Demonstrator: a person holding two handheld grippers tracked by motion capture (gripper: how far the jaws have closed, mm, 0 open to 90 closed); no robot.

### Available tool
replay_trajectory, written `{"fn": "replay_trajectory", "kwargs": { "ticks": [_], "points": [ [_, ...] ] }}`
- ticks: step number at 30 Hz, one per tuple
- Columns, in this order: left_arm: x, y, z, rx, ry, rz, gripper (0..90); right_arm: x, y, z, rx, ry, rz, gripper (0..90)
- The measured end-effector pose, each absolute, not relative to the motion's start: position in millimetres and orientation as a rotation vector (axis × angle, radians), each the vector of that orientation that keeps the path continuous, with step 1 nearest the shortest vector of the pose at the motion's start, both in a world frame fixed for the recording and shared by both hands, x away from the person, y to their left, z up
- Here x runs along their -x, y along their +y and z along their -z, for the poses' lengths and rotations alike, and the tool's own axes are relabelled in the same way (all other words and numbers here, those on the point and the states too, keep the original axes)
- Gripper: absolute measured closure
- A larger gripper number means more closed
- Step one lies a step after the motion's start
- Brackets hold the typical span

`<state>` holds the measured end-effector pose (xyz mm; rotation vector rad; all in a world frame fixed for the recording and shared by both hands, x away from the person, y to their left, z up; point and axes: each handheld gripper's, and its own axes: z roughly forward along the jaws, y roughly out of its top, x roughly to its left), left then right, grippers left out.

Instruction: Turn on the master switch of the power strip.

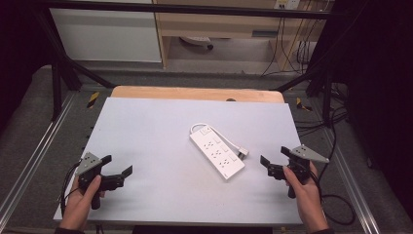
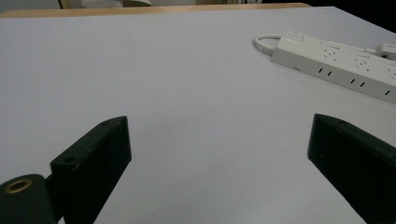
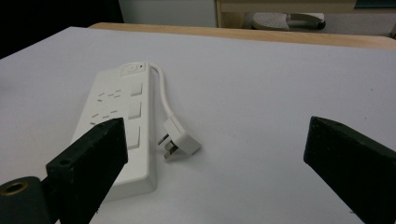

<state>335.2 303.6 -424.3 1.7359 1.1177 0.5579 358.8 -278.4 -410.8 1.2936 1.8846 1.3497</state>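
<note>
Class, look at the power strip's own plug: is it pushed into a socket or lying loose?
Loose. The plug lies on the table beside the power strip, its prongs bare.

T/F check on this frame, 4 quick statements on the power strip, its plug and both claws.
1. The power strip lies flat on the table. True.
2. The left claw grips the plug. False: it is open over bare table, holding nothing.
3. The right claw is open, beside the strip, not touching it. True.
4. The plug is pushed into one of the strip's sockets. False: it lies loose on the table beside the strip.
</note>
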Motion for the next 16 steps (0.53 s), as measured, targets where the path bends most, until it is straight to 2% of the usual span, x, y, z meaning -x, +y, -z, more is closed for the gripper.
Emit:
{"fn": "replay_trajectory", "kwargs": {
  "ticks": [11,16],
  "points": [
    [-335,303,424,-1.74,1.107,-0.562,6.0,-349,-276,440,-1.31,1.97,-1.228,5.7],
    [-335,301,424,-1.745,1.105,-0.559,6.0,-360,-262,451,-1.305,2.044,-1.111,5.3]
  ]
}}
